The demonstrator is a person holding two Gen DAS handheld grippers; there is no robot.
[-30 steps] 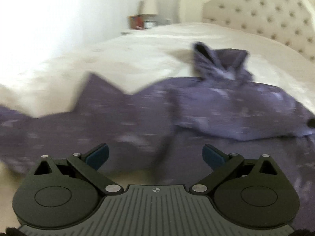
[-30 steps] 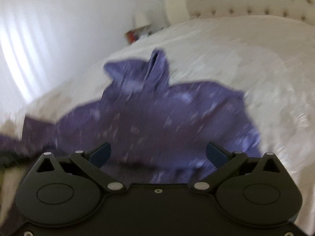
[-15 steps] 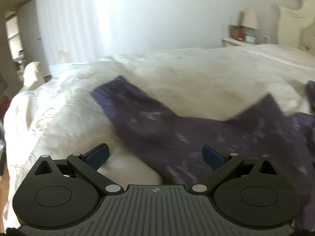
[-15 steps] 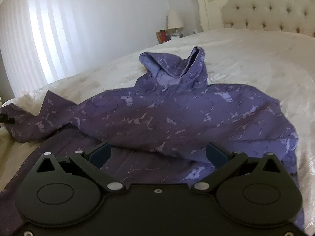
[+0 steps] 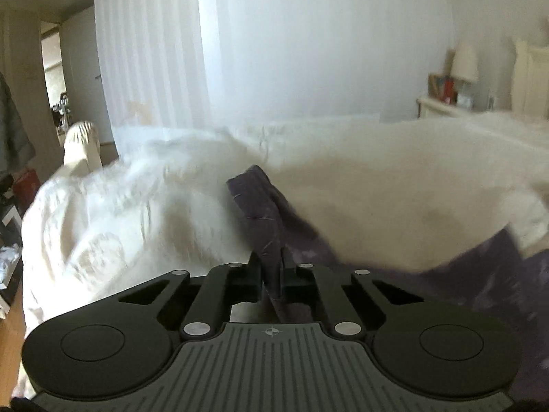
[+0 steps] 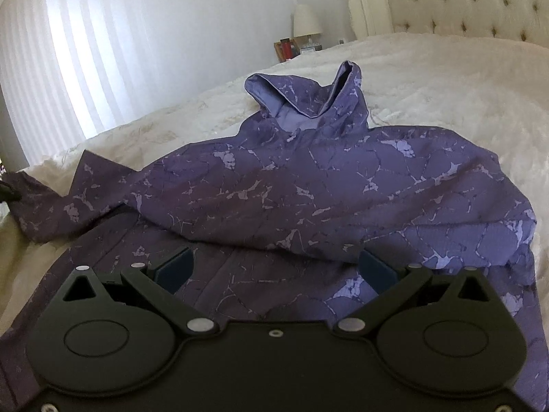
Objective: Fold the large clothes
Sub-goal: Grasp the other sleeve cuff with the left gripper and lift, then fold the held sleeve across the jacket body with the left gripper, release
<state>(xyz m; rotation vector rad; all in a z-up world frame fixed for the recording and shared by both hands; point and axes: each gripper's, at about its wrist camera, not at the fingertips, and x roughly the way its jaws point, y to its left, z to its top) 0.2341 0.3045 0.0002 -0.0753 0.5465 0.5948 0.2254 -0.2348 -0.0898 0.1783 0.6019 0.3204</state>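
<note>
on the white bed point(image 6: 429, 79) a purple hooded jacket point(image 6: 326, 185) lies spread front-up, hood toward the padded headboard point(image 6: 463, 3), one sleeve point(image 6: 44, 202) trailing out toward the near left edge. that flat spread suits folding: the body is laid open so each side can be brought over the middle. the left claw point(image 5: 272, 271) is pressed together, pinching a fold of the sleeve point(image 5: 260, 213) near its end, probably to carry that sleeve across the body. it tilts downward over the bed's edge, facing the bright curtain point(image 5: 154, 51), with cloth running up from between its jaws. the right claw point(image 6: 274, 267) is spread wide and holds nothing; it hangs low over the jacket's lower front, angled down toward the hood, likely waiting to pin or take the hem.
</note>
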